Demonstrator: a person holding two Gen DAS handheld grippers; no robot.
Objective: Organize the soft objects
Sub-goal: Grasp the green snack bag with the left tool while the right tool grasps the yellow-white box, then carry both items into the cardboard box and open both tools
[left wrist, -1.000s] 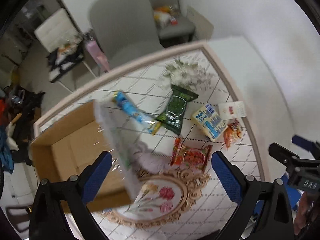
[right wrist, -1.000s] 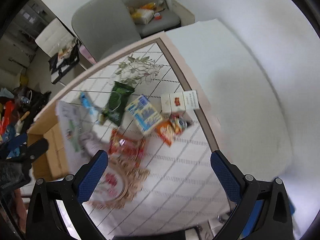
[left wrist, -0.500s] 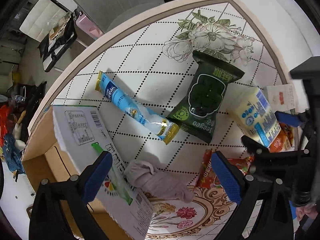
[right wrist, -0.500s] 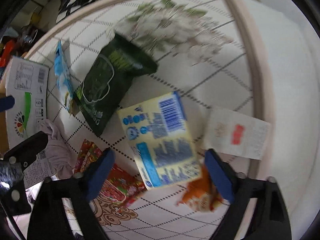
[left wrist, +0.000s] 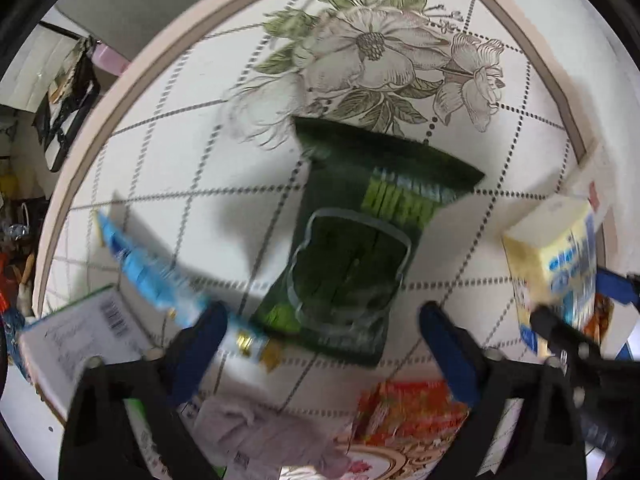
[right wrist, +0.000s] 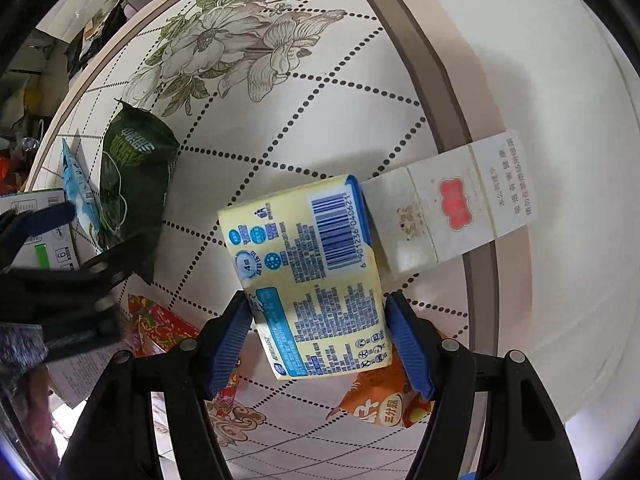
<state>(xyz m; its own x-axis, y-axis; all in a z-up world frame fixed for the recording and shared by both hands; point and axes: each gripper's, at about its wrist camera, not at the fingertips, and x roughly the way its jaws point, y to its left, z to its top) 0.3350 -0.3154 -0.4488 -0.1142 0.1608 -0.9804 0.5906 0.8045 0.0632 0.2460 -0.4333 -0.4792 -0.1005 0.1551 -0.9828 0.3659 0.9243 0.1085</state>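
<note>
So, it's the pickup step on both sides. Left of the green bag, the cardboard box's flap shows, but its inside doesn't. The left tongs straddle that bag on the table. Their jaws have just been closing but aren't touching it yet, so they need to finish the squeeze. Right of the bag, the right tongs have just closed onto the yellow tissue pack. Next they need to lift it boxward.

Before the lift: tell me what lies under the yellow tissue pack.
Under the yellow tissue pack, an orange snack bag pokes out at its near end, and a white carton passes beneath its far corner. What else it covers is hidden.
</note>
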